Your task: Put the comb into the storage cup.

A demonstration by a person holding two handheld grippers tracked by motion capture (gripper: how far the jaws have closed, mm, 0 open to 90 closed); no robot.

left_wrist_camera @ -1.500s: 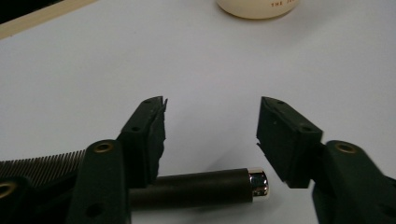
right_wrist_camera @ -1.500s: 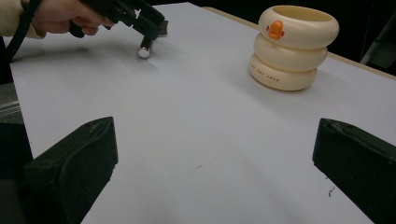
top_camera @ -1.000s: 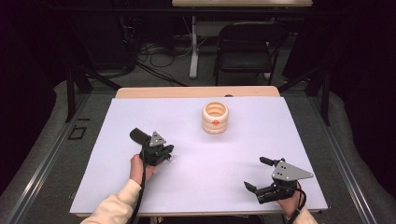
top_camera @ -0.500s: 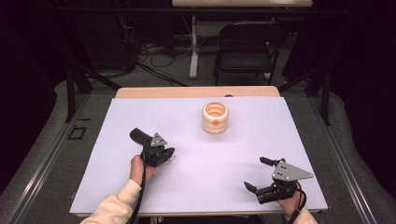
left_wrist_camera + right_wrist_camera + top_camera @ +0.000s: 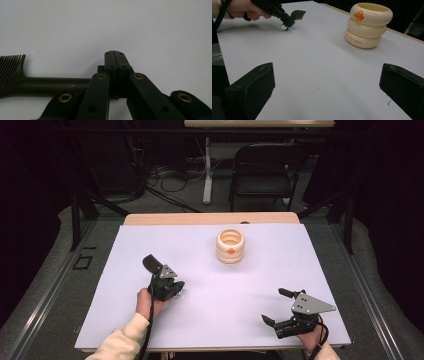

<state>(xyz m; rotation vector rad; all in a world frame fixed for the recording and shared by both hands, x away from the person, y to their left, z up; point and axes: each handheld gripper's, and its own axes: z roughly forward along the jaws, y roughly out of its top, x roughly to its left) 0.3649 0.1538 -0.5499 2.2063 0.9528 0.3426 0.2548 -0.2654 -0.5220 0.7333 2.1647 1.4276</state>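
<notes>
While the person's two hands rest at the near side of the table, the scene reads like this:

Left gripper (image 5: 165,282): it sits low over the white table sheet (image 5: 210,320), left of the middle, held by the person's left hand (image 5: 146,301). In the left gripper view its jaws are pressed together on the end of the dark comb's handle.

Comb (image 5: 37,86): a dark, long-handled comb. In the left gripper view the handle runs out to the left from the closed jaws, with the fine teeth fanning up at the far left. In the high view the toothed end (image 5: 151,263) pokes out beyond the gripper, toward the far left of the table. Whether the comb touches the sheet or hangs just above it, I cannot tell.

Right gripper (image 5: 278,306): near the front right corner of the sheet, with the grey three-cornered plate on top. Its jaws stand wide apart and hold nothing; in the right gripper view bare white sheet lies between them.

Cup (image 5: 230,246): a cream, ribbed, ring-stacked holder with a small orange mark on its side. It stands upright toward the far middle of the table, open at the top, well apart from both grippers.

Sleeve (image 5: 120,342): a cream cuff covers the left forearm, which comes in from the bottom edge.
</notes>
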